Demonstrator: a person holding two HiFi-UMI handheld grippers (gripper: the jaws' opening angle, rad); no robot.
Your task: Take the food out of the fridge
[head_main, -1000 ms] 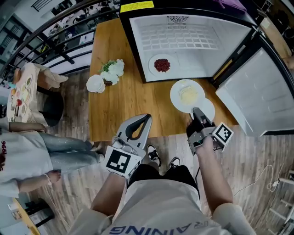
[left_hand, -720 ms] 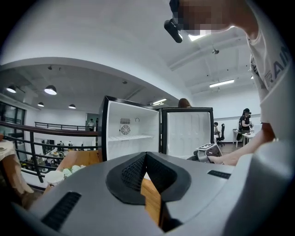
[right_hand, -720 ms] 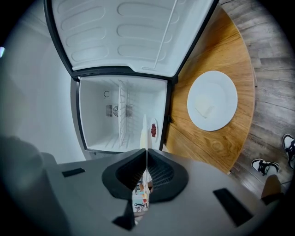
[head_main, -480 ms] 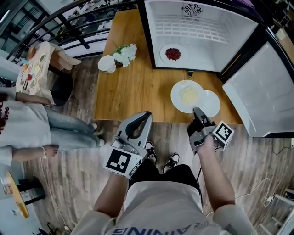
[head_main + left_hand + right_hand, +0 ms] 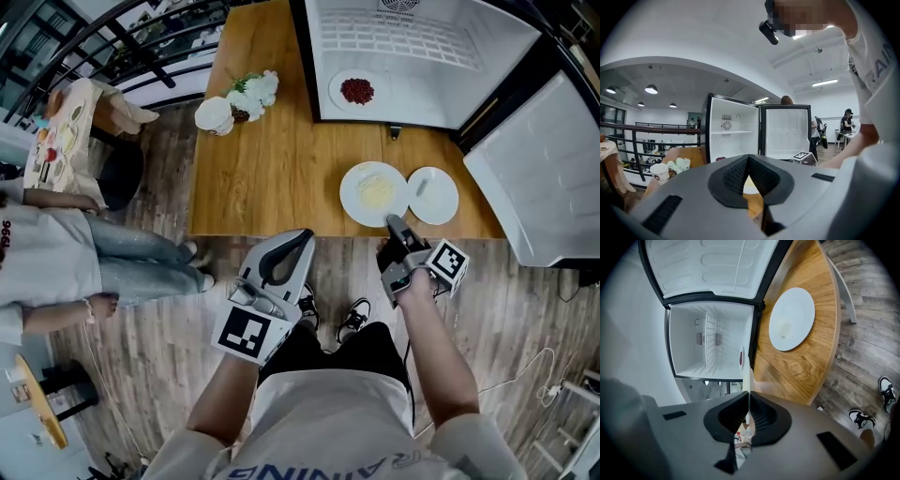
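A white plate of pale yellow food (image 5: 374,192) rests on the wooden table (image 5: 272,169) near its front edge. My right gripper (image 5: 392,223) is shut on the plate's near rim, which shows edge-on as a thin white line (image 5: 748,373) between the jaws of the right gripper (image 5: 749,395). A second plate with red food (image 5: 357,90) lies inside the open fridge (image 5: 422,56); it also shows in the fridge (image 5: 712,341) in the right gripper view. My left gripper (image 5: 301,237) hovers off the table's front edge, shut and holding nothing (image 5: 748,158).
An empty white plate (image 5: 434,195) lies just right of the food plate. The fridge door (image 5: 539,173) stands open at the right. A paper cup (image 5: 213,114) and flowers (image 5: 255,92) sit at the table's far left. A person (image 5: 56,262) sits to the left.
The plate of pale food has come down beside the empty plate instead of overlapping it. My right gripper moved with it toward the table's front edge. The left gripper shifted slightly.
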